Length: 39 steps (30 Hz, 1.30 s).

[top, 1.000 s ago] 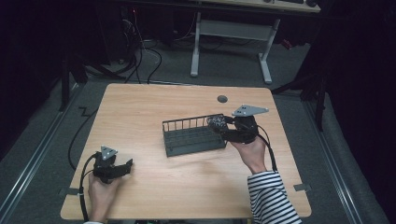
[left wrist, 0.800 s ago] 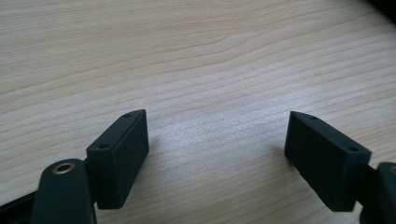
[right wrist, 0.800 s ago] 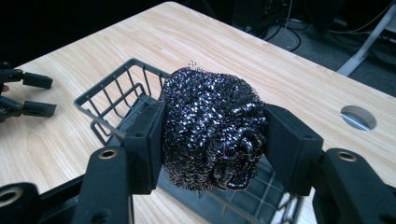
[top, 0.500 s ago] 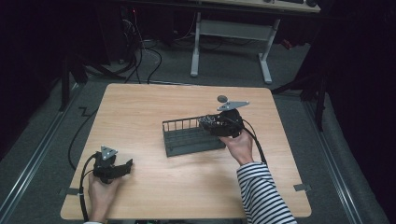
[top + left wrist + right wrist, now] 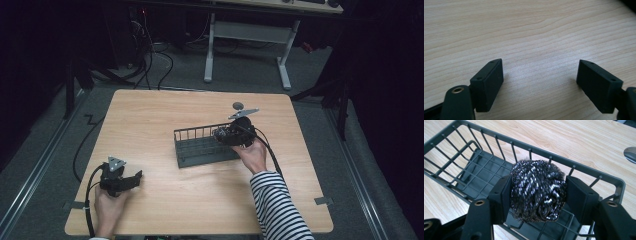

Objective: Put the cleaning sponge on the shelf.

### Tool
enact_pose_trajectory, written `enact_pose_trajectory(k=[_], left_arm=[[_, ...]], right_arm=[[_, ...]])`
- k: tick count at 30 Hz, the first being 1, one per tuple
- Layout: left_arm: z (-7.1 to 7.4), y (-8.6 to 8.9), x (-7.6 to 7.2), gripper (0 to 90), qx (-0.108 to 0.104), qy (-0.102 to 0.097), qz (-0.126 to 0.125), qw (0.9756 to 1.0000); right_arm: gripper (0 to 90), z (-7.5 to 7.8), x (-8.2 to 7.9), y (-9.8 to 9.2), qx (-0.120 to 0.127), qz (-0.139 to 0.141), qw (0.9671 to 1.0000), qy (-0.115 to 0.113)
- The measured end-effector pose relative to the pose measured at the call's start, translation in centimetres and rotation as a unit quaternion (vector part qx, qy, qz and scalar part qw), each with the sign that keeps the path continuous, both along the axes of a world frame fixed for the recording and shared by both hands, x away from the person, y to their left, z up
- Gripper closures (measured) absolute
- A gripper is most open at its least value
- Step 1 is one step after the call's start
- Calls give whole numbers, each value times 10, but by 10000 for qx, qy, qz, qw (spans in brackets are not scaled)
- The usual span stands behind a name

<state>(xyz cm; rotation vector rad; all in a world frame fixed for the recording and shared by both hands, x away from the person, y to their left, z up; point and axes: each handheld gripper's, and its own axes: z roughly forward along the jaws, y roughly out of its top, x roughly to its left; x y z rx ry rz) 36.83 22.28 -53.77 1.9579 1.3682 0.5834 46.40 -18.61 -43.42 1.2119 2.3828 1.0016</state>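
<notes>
Right hand-held gripper [image 5: 226, 136] sits over the near right end of a dark wire basket [image 5: 200, 149] in the high view, its grey three-cornered plate on top and a striped sleeve [image 5: 277, 205] trailing behind the hand; its jaws have just been opening a little, with a steel scourer between them. Left hand-held gripper [image 5: 134, 178] rests low on the pale wood-grain counter [image 5: 165, 115] near the front left corner, well apart from the basket, and a small round grey disc [image 5: 238, 105] lies on the counter beyond the basket. From the left gripper view, that hand-held gripper [image 5: 540, 80] has its two matte black, blocky jaws spread wide, with bare streaked wood between them. From the right gripper view, the right hand-held gripper [image 5: 537, 192] still has both flat pads against the sides of the steel scourer [image 5: 537, 188], a rounded ball of tangled, glinting metal ribbon. It hangs inside the basket [image 5: 456, 150], near one end wall and above the grid floor; whether it touches the floor I cannot tell. The basket's thin upright bars carry a smooth rounded rim.
</notes>
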Motion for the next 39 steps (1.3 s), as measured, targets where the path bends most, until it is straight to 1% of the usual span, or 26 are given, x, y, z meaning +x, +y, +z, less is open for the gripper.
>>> enact_pose_trajectory(k=[1,3,5,8,9,10,11,12,13,14,15,16,17,19,24,26,27,30,31,34,37,39], left_arm=[[0,0,0,222,0,-1,0,10000],[0,0,0,222,0,0,0,10000],[0,0,0,222,3,0,-3,10000],[0,0,0,223,4,0,-5,10000],[0,0,0,223,3,0,-6,10000],[0,0,0,223,3,0,-5,10000],[0,0,0,223,3,0,-5,10000],[0,0,0,223,3,0,-5,10000],[0,0,0,222,1,0,-3,10000],[0,0,0,222,-2,-1,-7,10000],[0,0,0,222,-3,-1,-7,10000],[0,0,0,222,-3,-1,-7,10000],[0,0,0,222,-4,-2,-6,10000],[0,0,0,222,-10,1,-10,10000],[0,0,0,222,-7,0,-10,10000],[0,0,0,222,-7,-1,-7,10000],[0,0,0,222,-8,-1,-8,10000],[0,0,0,222,-8,1,-9,10000],[0,0,0,222,-8,0,-9,10000],[0,0,0,222,-8,0,-7,10000],[0,0,0,222,-9,0,-7,10000],[0,0,0,222,-10,1,-11,10000]], right_arm=[[386,-1,1,-1,24,-14,10000,36],[378,-2,1,-1,29,-30,10000,59],[337,-1,1,-3,68,-61,10000,16],[312,1,0,-4,99,-58,9999,-11],[305,4,-3,-7,170,-51,9998,-124],[302,5,-4,-9,201,-40,9997,-147],[301,6,-6,-11,251,-56,9995,-177],[301,6,-6,-11,251,-56,9995,-177],[300,9,-9,-14,250,-69,9993,-252],[300,9,-9,-14,250,-69,9993,-252],[302,13,-12,-16,191,-36,9993,-334],[302,13,-12,-16,191,-36,9993,-334],[304,15,-14,-17,250,-49,9991,-339],[312,21,-17,-24,346,-74,9983,-466],[326,26,-21,-29,438,-126,9977,-494],[332,30,-25,-33,477,-126,9972,-568],[333,31,-26,-34,483,-139,9971,-570],[336,32,-28,-36,491,-103,9970,-586],[339,33,-30,-40,540,-85,9969,-567],[344,34,-32,-43,549,-98,9966,-606],[351,33,-36,-52,652,-206,9955,-656],[350,31,-39,-60,697,-282,9953,-618]])
